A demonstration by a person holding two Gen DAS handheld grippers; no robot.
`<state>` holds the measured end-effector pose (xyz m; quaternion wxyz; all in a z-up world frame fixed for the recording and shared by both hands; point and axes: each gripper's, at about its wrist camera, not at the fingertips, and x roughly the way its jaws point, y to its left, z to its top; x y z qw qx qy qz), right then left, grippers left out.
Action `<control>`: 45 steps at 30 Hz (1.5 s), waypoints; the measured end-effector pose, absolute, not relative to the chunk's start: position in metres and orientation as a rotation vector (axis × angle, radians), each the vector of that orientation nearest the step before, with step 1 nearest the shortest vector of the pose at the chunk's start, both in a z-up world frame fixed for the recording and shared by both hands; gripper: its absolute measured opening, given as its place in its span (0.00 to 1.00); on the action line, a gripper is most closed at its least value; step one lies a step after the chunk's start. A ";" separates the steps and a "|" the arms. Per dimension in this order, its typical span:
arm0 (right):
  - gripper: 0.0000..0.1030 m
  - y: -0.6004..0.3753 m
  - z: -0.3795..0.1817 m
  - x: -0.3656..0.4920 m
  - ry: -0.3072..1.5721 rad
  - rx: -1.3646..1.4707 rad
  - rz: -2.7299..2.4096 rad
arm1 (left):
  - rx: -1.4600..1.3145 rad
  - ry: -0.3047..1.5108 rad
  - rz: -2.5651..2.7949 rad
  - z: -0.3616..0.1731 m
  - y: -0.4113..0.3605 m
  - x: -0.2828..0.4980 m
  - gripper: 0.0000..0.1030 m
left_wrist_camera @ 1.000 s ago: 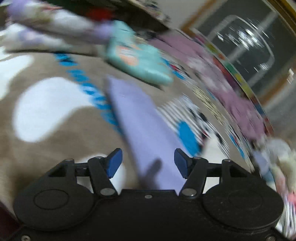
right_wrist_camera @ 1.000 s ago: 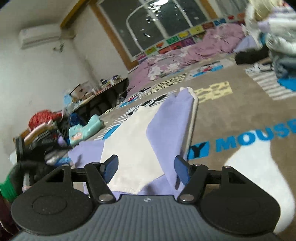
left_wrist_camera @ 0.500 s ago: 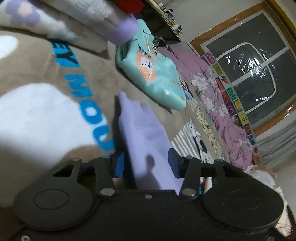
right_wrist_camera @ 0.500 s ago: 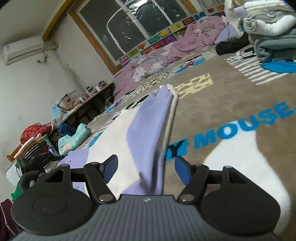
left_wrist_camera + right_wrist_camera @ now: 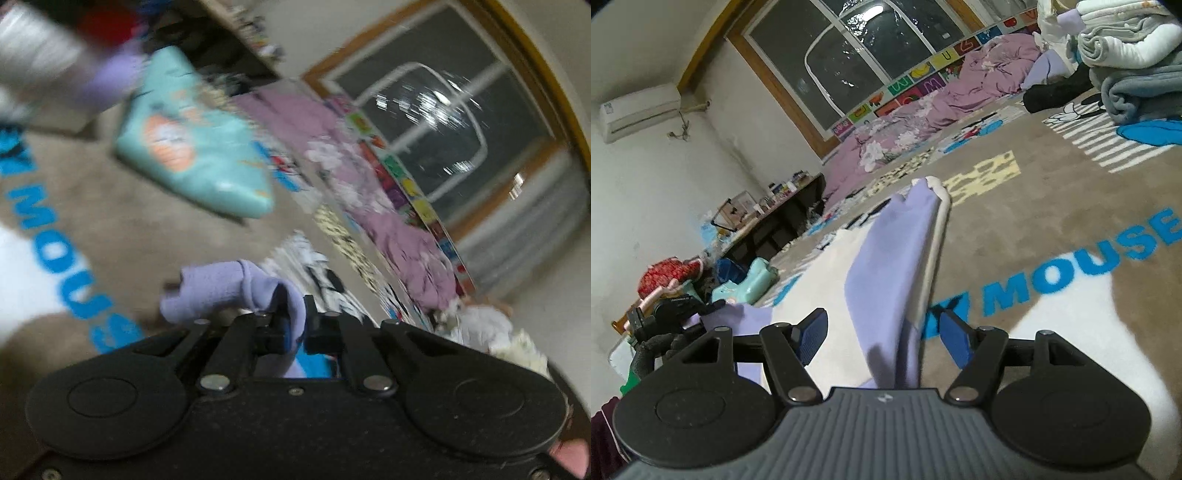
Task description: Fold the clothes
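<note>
Two tools work one garment, a lilac and cream top [image 5: 886, 258] spread on the brown printed carpet [image 5: 1052, 192]. In the right wrist view the right tool [image 5: 882, 334] has its blue pads standing wide apart with a raised lilac fold of the top rising between them, and neither pad seems to press on it, so I judge it not gripped on that side. From that tool the top's long axis runs away toward twelve o'clock, drifting slightly to one, and ends in a cream hem. The cream body lies toward eleven.

In the left wrist view, which is blurred, the left tool [image 5: 295, 328] is closed tight on a bunched lilac end of the top, probably a sleeve; the cloth humps out of the pinch toward ten o'clock. A folded teal garment [image 5: 192, 147] lies well apart at eleven.

As I judge it, the left side alone has hold, so the coming fold depends on carrying that pinched end across the top's long axis, while the right tool, nearest the raised fold, has yet to close.
</note>
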<state>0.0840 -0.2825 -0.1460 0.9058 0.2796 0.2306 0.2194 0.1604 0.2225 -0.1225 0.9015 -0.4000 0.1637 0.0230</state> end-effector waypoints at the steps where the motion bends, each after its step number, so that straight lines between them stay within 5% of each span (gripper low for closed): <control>1: 0.66 -0.284 -0.145 0.083 0.471 0.584 0.458 | -0.791 0.336 0.033 -0.116 0.211 0.162 0.03; 16: 0.66 -0.306 -0.147 0.095 0.448 0.821 0.534 | -0.285 0.381 -0.189 -0.065 0.016 0.174 0.03; 32: 0.66 -0.345 -0.178 0.109 0.420 1.168 0.453 | 0.270 0.493 -0.338 -0.135 -0.132 0.174 0.04; 33: 0.66 -0.345 -0.179 0.109 0.423 1.167 0.451 | 0.289 0.498 -0.356 -0.138 -0.135 0.172 0.08; 35: 0.66 -0.343 -0.179 0.112 0.430 1.155 0.452 | 0.290 0.505 -0.429 -0.138 -0.134 0.164 0.53; 45: 0.66 -0.326 -0.174 0.122 0.487 0.993 0.432 | 0.101 0.451 -0.378 -0.103 -0.031 0.116 0.55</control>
